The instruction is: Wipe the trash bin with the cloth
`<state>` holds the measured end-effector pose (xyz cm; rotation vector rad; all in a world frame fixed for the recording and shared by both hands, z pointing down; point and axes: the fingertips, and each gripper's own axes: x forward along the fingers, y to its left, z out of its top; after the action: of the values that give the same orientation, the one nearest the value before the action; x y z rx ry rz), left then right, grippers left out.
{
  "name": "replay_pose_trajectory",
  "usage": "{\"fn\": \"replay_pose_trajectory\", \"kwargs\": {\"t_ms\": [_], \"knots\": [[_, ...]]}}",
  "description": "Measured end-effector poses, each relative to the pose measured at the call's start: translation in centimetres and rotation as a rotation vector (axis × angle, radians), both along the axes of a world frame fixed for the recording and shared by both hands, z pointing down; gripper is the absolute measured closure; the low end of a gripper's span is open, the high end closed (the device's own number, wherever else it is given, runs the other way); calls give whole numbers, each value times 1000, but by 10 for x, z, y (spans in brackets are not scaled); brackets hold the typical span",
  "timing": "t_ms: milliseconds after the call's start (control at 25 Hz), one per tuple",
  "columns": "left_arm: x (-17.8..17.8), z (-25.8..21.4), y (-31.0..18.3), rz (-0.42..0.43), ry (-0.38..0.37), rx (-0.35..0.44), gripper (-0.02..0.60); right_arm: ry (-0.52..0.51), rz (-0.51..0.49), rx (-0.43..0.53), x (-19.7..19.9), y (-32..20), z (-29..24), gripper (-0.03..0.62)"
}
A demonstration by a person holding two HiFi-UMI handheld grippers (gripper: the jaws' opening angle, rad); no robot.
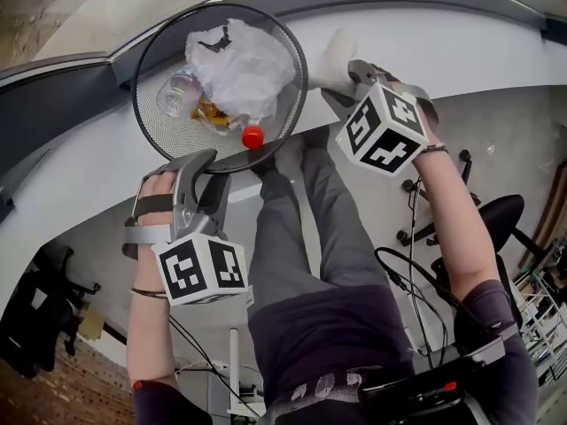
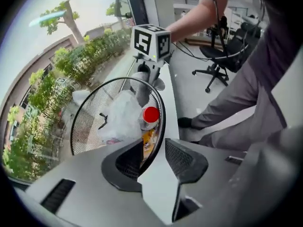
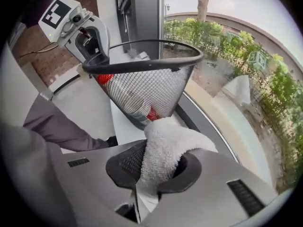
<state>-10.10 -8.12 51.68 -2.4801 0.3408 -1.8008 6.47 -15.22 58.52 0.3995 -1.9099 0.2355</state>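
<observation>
**Bracing the bin at its rim while the cloth is waiting beside its wall**

I am working with the black mesh bin [image 3: 151, 86], which is standing on the white ledge [image 1: 452, 47] by the window, just in front of my knees. It is holding rubbish: a crumpled plastic bag [image 1: 241, 65] and a bottle with a red cap [image 1: 252, 136]. That is why I am judging the outside wall and rim to be the parts worth wiping, not the inside.

I am holding my left claw [image 2: 152, 150] over the near edge of the bin. One jaw is sitting inside the mesh and the other outside, with the rim passing between them. The jaws are standing apart and the outer one is showing a clear gap to the rim, so I am straddling it, not clamping it. Placed there, the claw is ready to stop the light bin from sliding or tipping once the other side is being pushed.

My right claw [image 3: 161, 159] is pinching the white fluffy cloth [image 3: 165, 136] tightly. A soft wad is bulging out past the jaw tips, so that fabric, not hard plastic, is meeting the mesh. The cloth is sitting low beside the bin's far wall, very close to it. I cannot tell whether it is touching yet.

I am reckoning the wiping is barely begun. Closing the left jaws on the rim first looks wise.
</observation>
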Motion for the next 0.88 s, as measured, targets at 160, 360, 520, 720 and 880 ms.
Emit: {"fn": "replay_pose_trajectory", "kwargs": {"t_ms": [160, 360, 520, 720, 880], "knots": [[11, -1, -9, -129, 65, -22, 465, -15, -192, -77, -45, 41, 13, 534], [45, -16, -16, -382, 267, -128, 476, -187, -364, -186, -111, 105, 0, 534], [61, -24, -19, -432, 358, -149, 494, -260, -346, -277, -119, 116, -7, 534], [59, -44, -22, -433, 423, -101, 492, -251, -66, -312, -59, 56, -3, 534], [28, -27, -2, -138, 191, -17, 480, -11, 14, -156, 4, 17, 10, 534]]}}
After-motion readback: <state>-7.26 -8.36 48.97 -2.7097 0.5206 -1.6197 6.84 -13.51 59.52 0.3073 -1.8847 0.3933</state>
